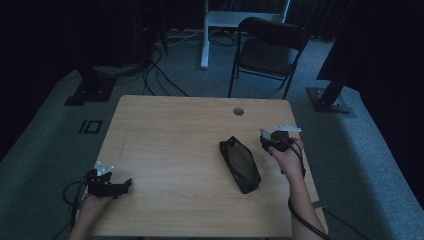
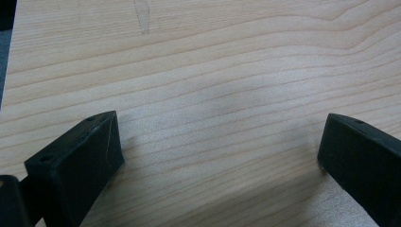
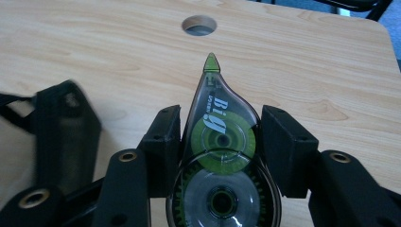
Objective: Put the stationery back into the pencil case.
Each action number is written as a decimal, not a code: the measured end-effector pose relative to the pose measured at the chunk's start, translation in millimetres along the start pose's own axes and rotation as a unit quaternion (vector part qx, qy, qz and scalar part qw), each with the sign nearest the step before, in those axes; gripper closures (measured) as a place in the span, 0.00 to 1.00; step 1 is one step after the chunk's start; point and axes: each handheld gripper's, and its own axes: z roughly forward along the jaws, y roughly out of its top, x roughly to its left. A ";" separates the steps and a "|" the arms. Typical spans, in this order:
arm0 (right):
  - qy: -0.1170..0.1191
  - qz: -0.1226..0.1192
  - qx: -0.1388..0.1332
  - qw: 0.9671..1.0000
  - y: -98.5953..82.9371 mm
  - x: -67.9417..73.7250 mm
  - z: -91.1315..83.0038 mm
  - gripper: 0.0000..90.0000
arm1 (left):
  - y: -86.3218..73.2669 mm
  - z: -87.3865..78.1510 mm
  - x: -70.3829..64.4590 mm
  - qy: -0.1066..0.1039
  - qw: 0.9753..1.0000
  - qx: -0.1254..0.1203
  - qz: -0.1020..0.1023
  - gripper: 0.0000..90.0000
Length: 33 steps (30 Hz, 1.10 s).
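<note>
- Your right tongs [image 3: 218,142] were clamped on the correction tape dispenser [image 3: 221,161], one jaw on each flat-edged side of its body, its green tip pointing forward toward the cable hole [image 3: 199,25] in the counter [image 3: 307,61].
- Your left tongs [image 2: 220,151] stood wide apart with nothing between the jaws, low over bare wood at the near left corner of the counter.
- In the high view, your right tongs [image 1: 272,141] sat near the counter's right edge, just beside the black pencil pouch [image 1: 240,164], which lay flat on the wood; the left tongs [image 1: 117,186] were well apart from both.
- You should have judged the dispenser light and rigid: a thin, clear plastic shell around two reels. It looked smooth, so likely slippery, and a hard squeeze could crack the shell.
- The widest part of the body, where you held it, seemed the best place to grip; the narrow green tip looked fragile and was better left alone.
- The pouch looked soft and limp, so it would probably sag or slide unless your free tongs steadied its edge.
</note>
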 end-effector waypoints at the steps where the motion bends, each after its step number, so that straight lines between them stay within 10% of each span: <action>1: 0.000 0.000 -0.004 1.000 1.3 1.8 -3.4 0.55 | 0.0 0.0 0.0 0.000 1.000 0.000 0.000 0.01; 16: 0.035 -0.002 -0.038 0.999 20.4 39.4 -45.7 0.56 | 0.0 0.0 0.0 0.000 1.000 0.000 0.000 0.01; 33: 0.065 -0.020 -0.026 0.997 20.4 86.8 -54.3 0.56 | 0.0 0.1 -0.1 0.000 1.000 0.000 -0.001 0.01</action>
